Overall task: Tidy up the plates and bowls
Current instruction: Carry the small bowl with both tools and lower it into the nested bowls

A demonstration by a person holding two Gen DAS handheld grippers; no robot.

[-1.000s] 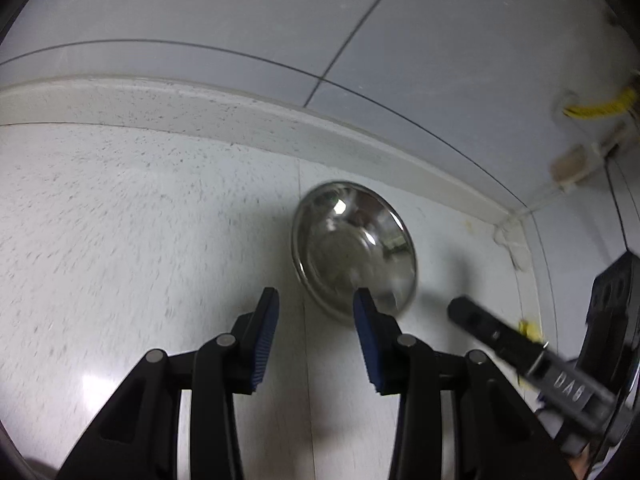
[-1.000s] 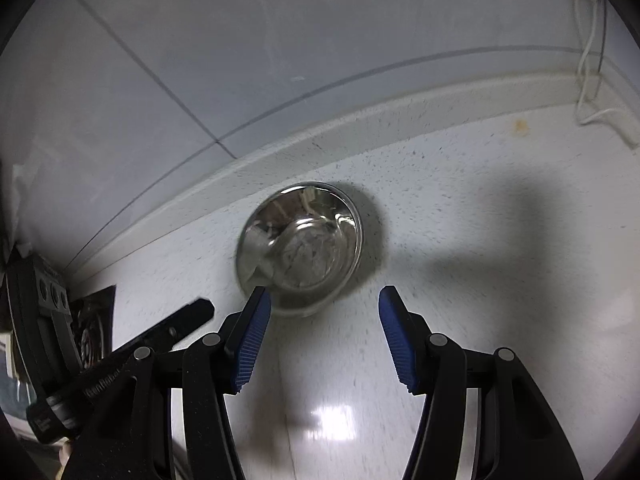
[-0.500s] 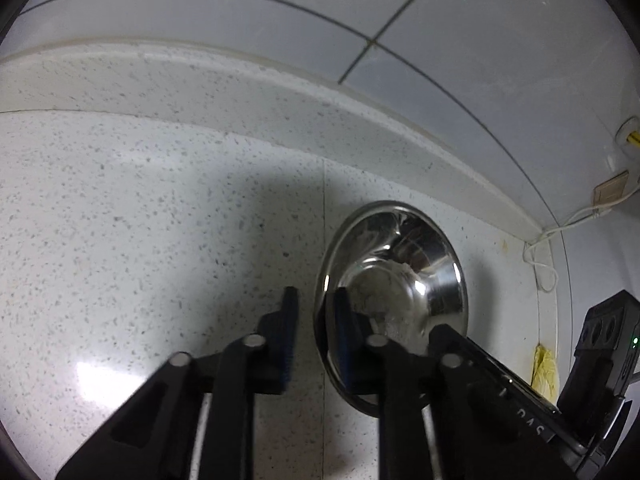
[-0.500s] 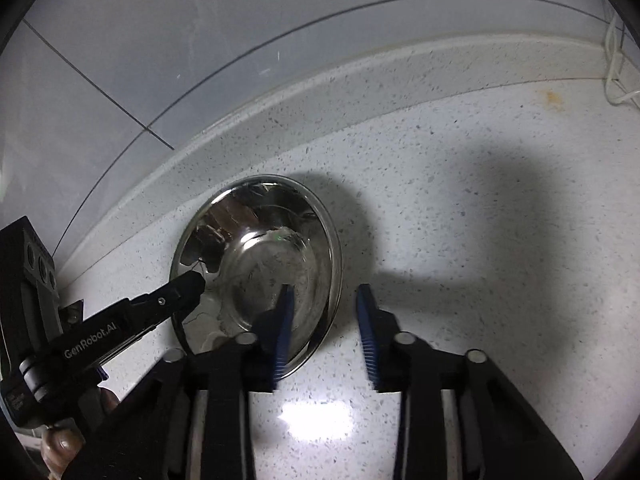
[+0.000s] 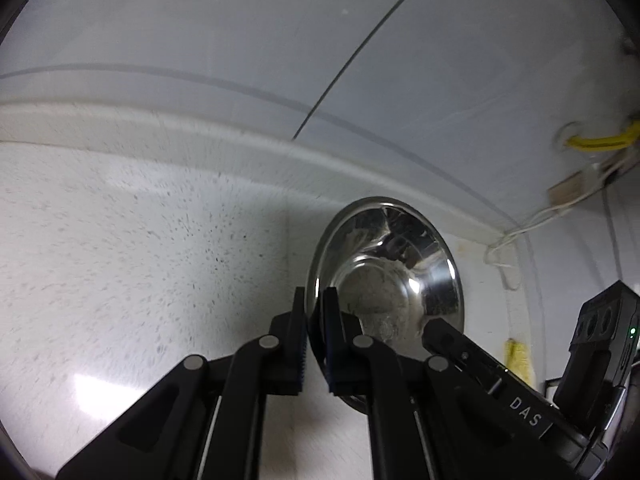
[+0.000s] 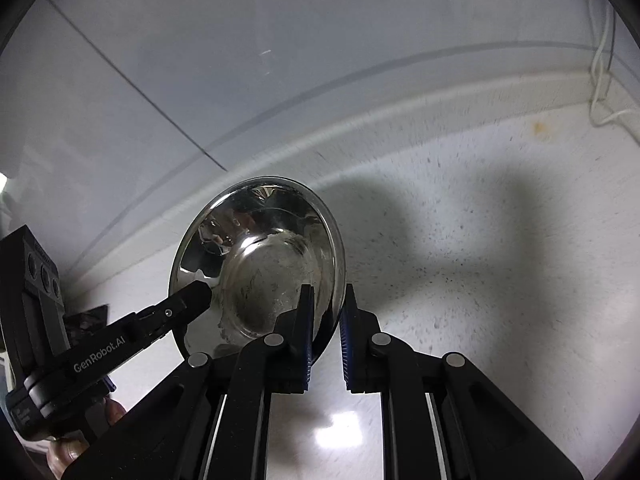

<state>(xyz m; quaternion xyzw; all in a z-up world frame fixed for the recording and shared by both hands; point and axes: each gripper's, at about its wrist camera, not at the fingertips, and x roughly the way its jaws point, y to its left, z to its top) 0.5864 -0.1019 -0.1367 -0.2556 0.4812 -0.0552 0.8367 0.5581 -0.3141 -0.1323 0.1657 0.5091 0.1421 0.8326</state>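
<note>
Blue-padded fingers of the left gripper (image 5: 316,344) are closed to a narrow gap on the left rim of a stainless steel bowl (image 5: 394,280), one pad inside the rim, one outside. Opposite, the right gripper (image 6: 326,340) pinches the bowl's (image 6: 260,276) right rim the same way, its fingers nearly together with the metal edge between them. Each tool shows in the other's view as a black bar reaching to the far rim. The bowl is held between the two, tilted so its scuffed, reflective inside faces both cameras, above a white speckled countertop (image 6: 500,280). Whether its underside touches the counter cannot be told. Behind it run a raised back edge and a pale tiled wall (image 5: 240,40). Farther off in the corner hang white cables (image 5: 532,220) and a yellow cable (image 5: 600,142).
</note>
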